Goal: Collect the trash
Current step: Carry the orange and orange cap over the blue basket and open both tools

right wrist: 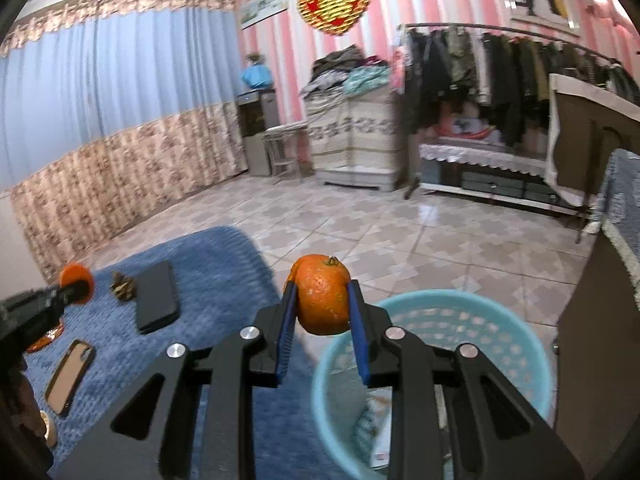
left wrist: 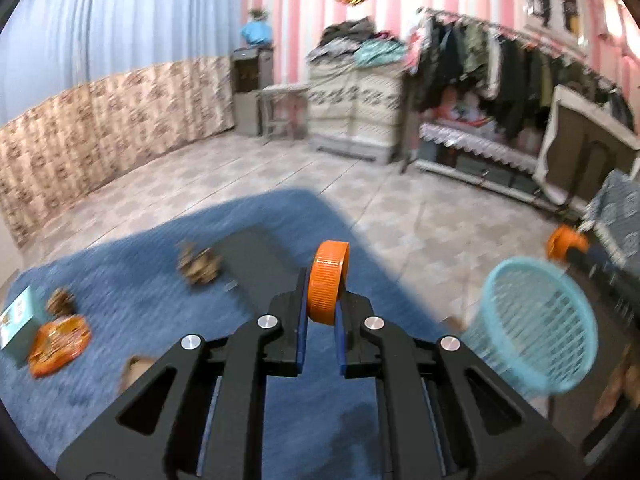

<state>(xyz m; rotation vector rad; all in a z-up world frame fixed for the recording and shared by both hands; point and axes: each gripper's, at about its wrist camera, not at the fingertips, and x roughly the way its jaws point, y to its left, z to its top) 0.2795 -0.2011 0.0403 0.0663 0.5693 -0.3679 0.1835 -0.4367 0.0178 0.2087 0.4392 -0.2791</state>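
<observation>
My left gripper (left wrist: 325, 304) is shut on an orange ribbed bottle cap (left wrist: 329, 280), held on edge above the blue rug (left wrist: 132, 308). My right gripper (right wrist: 322, 308) is shut on an orange mandarin (right wrist: 322, 300), just over the near left rim of the light blue mesh basket (right wrist: 516, 344). Paper trash lies inside that basket. In the left wrist view the basket (left wrist: 540, 324) stands to the right, with the right gripper's orange (left wrist: 564, 242) behind it. The left gripper with its cap (right wrist: 76, 278) shows at the left edge of the right wrist view.
On the rug lie a black phone (right wrist: 156, 302), a phone in a brown case (right wrist: 70, 376), a crumpled brown scrap (left wrist: 200, 266), an orange snack wrapper (left wrist: 58, 344) and a teal box (left wrist: 18, 322). A clothes rack (right wrist: 500, 64) and cabinet (right wrist: 352, 140) stand beyond the tiled floor.
</observation>
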